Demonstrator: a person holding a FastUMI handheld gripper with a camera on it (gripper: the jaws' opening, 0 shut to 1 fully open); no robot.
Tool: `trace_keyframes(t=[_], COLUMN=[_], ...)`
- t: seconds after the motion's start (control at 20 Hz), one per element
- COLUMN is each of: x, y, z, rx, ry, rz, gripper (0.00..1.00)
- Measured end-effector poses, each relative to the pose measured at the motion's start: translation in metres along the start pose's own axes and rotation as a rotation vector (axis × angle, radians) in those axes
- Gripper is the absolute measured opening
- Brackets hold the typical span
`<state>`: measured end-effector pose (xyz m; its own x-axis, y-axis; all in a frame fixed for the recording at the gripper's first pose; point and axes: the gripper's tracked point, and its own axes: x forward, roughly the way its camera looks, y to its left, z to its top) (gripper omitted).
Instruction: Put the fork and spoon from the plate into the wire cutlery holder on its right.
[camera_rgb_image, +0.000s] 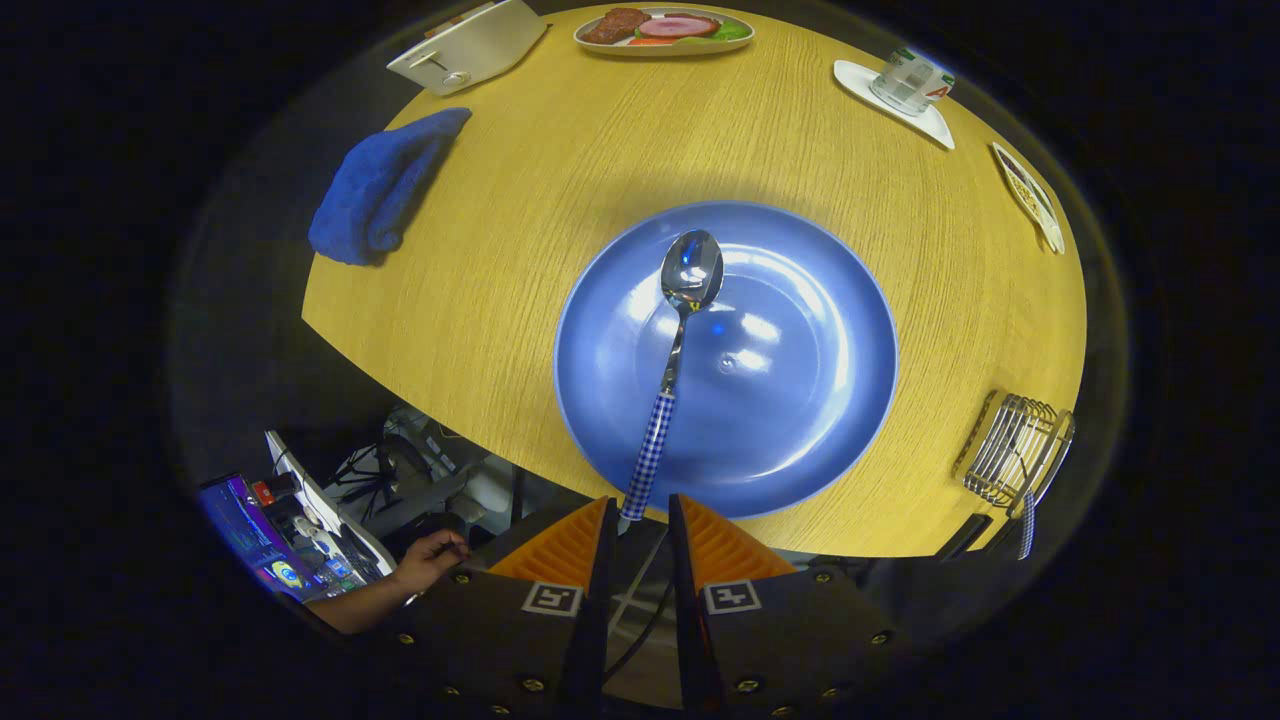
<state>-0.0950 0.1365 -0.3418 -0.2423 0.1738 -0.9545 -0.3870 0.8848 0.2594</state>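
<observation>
A spoon with a blue-and-white checked handle lies on the blue plate, bowl pointing away from me. Its handle end reaches over the plate's near rim and sits between my fingertips, close to the left finger. My gripper is open, with a gap wider than the handle. The wire cutlery holder lies to the right of the plate near the table edge. A second checked handle pokes out of it toward me; its head is hidden.
On the round wooden table a blue cloth lies to the left. Farther off stand a white toaster, a dish of food, a glass on a white coaster and a small dish. A person's hand is below the table's left edge.
</observation>
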Motion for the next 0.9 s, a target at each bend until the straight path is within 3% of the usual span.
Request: trace_keyframes(t=[0.9], x=[0.047], y=[-0.008], z=[0.010], rx=[0.087], ry=[0.058], rz=[-0.014], gripper=[0.30])
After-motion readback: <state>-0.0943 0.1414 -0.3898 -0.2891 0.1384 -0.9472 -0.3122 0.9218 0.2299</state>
